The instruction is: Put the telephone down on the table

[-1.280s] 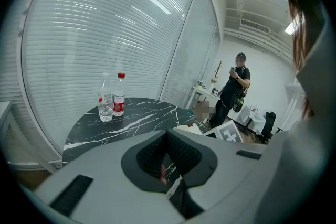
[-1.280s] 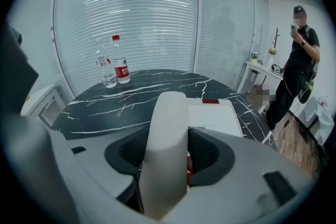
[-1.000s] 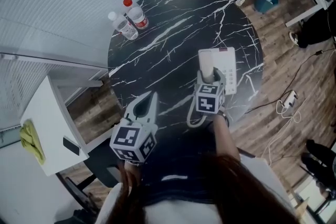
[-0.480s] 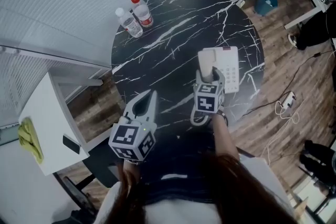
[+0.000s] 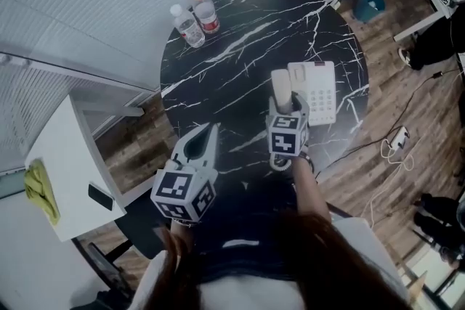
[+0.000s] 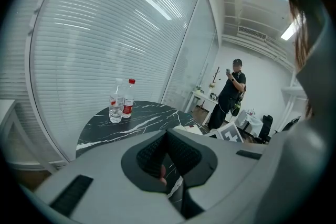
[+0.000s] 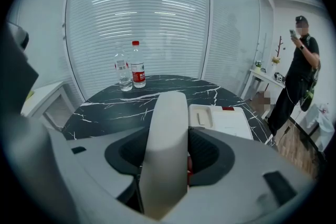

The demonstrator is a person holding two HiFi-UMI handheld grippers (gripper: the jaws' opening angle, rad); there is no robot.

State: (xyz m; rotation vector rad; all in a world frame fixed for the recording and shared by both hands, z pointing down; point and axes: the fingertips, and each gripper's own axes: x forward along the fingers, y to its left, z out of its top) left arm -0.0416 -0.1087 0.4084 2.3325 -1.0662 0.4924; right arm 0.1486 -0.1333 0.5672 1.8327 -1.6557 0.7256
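A white telephone base (image 5: 317,92) lies on the round black marble table (image 5: 240,62), towards its right edge. My right gripper (image 5: 285,109) is shut on the white handset (image 5: 280,91), which stands up between the jaws just left of the base. In the right gripper view the handset (image 7: 168,134) fills the jaws, with the base (image 7: 221,121) beyond it. The cord (image 5: 279,160) loops under the gripper. My left gripper (image 5: 208,133) hangs over the table's near left edge, shut and holding nothing; in its own view the left gripper (image 6: 167,137) shows its pads meeting.
Two water bottles (image 5: 197,17) stand at the table's far left rim. A white cabinet (image 5: 69,163) with a yellow cloth (image 5: 40,192) is at the left. A blue bin (image 5: 369,3) and cables (image 5: 396,145) lie on the wooden floor. A person in black (image 7: 299,71) stands to the right.
The handset in my right gripper now sits a little further left of the base than before. The whole view has shifted slightly. My left gripper has hardly moved.
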